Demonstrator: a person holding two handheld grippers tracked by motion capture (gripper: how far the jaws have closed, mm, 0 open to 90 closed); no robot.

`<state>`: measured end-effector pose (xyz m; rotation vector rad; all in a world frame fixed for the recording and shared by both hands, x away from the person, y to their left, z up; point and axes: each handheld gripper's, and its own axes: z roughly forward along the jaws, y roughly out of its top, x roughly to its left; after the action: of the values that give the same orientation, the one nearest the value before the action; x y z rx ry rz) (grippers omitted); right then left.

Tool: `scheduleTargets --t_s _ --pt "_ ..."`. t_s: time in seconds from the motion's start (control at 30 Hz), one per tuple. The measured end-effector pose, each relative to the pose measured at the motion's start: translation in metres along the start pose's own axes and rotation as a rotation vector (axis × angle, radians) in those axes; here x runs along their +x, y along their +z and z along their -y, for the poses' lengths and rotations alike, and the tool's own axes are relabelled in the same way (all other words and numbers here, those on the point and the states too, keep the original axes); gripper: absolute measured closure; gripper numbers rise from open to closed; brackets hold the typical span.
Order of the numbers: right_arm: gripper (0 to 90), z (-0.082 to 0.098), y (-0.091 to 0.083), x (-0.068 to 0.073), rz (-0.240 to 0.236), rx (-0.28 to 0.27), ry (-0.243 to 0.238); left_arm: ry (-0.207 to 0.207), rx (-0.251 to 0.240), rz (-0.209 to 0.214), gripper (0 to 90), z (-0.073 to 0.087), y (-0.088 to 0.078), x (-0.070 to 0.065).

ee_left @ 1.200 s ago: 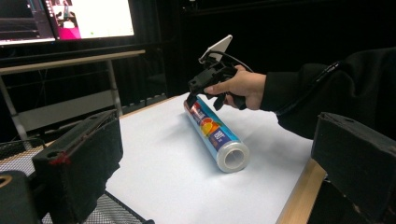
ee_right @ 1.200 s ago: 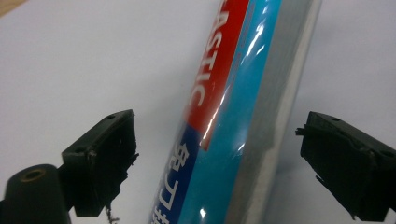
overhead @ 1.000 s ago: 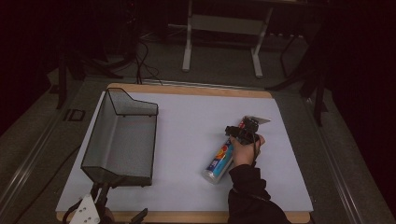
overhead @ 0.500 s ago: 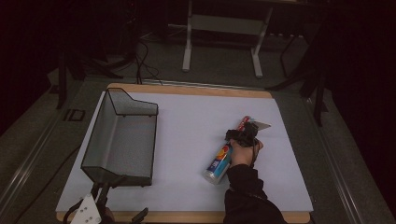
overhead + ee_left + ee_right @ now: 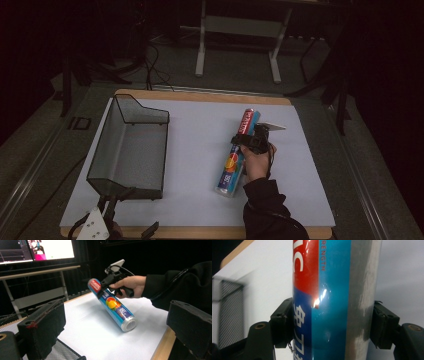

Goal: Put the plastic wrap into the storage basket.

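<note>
Blue and red wrapped roll (image 5: 332, 300): the word "LENGTH" in red capitals, large white letters "IC", and white Chinese characters below.

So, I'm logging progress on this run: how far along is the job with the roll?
Done: the right gripper has just been closing and is clamped on the roll, jaws on both sides. In hand: the roll's far end is tilted up off the table, its near end low. Left: moving it on, likely into the empty mesh tray. The left gripper waits open near the tray.
</note>
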<state>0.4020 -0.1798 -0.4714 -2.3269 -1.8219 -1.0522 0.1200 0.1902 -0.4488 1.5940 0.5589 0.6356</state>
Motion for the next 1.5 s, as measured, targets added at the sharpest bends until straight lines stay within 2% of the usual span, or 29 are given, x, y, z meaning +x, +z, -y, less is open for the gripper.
scheduleTargets --t_s 0.07,0.17,0.27,0.4,0.53,0.63,0.7,1.0,1.33,1.5 --pt "31.7 0.003 -0.002 0.01 -0.024 0.006 -0.042 0.005 0.0 -0.001 2.8 0.0 0.0 -0.001" --pt "31.7 0.008 -0.006 0.021 -0.038 0.001 -0.133 0.004 -0.003 -0.001 2.8 0.0 -0.001 -0.001" --pt "31.8 0.011 -0.014 0.031 -0.069 0.001 -0.192 0.001 0.001 0.0 2.8 0.0 -0.001 0.0" --pt "31.8 0.008 -0.027 0.042 -0.134 -0.006 -0.207 0.006 0.001 0.001 2.8 0.0 0.0 -0.001" --pt "31.8 0.001 -0.037 0.056 -0.164 -0.03 -0.252 0.007 0.002 -0.001 2.8 0.0 0.0 -0.001" --pt "31.8 -0.005 -0.043 0.064 -0.192 -0.045 -0.248 0.004 0.003 0.0 2.8 0.0 0.0 0.0" --pt "31.8 -0.008 -0.045 0.071 -0.187 -0.055 -0.253 0.006 0.004 -0.001 2.8 0.0 0.0 -0.001" --pt "31.8 -0.019 -0.046 0.105 -0.235 -0.051 -0.285 0.008 0.006 0.0 2.8 0.0 0.0 -0.001" --pt "31.8 -0.02 -0.043 0.147 -0.263 -0.05 -0.349 0.002 0.01 0.003 2.8 0.001 -0.001 0.0" --pt "31.8 -0.02 -0.04 0.161 -0.276 -0.039 -0.357 0.001 0.005 0.003 2.8 0.001 -0.002 0.0"
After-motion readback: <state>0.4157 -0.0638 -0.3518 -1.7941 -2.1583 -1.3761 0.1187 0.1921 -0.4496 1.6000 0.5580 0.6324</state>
